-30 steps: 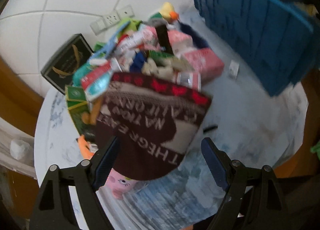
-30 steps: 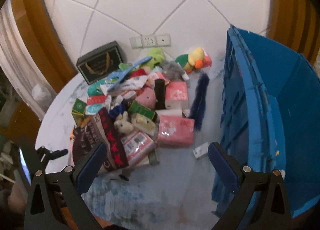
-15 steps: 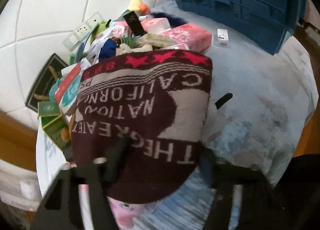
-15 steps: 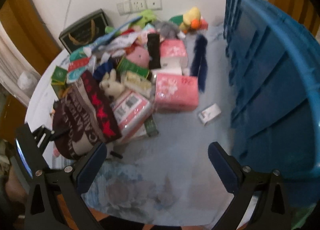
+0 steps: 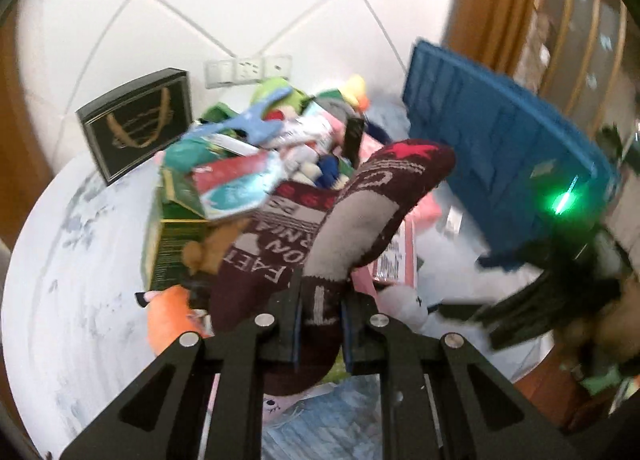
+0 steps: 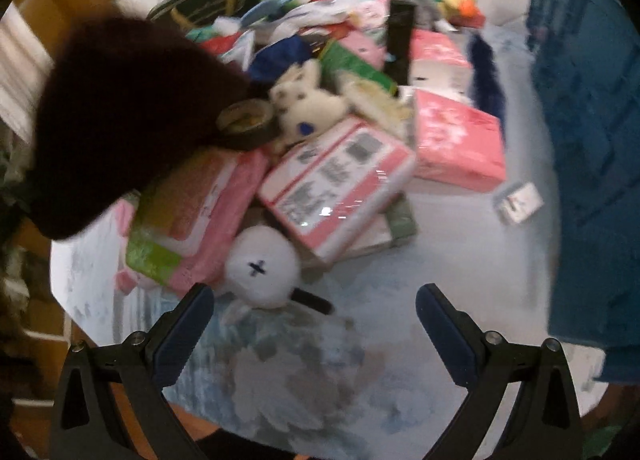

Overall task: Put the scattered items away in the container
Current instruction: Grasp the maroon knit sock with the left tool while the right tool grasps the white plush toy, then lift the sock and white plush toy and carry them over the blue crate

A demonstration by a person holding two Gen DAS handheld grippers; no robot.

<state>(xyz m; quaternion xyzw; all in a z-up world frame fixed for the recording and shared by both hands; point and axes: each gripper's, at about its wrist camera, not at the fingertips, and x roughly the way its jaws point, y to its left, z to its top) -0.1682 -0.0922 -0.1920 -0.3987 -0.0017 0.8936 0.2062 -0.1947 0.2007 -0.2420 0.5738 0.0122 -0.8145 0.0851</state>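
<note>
Left gripper [image 5: 320, 320] has just closed its jaws on the maroon knit hat [image 5: 360, 228], lifted beside the pile. Right gripper [image 6: 314, 324] hangs wide open and empty over bare table [image 6: 400, 260] between the pink boxes [image 6: 340, 184] and the blue container [image 6: 592, 140] wall.

Bare tabletop [image 6: 460, 244] lies between the clutter pile [image 6: 340, 108] and the blue crate [image 6: 592, 140] wall
</note>
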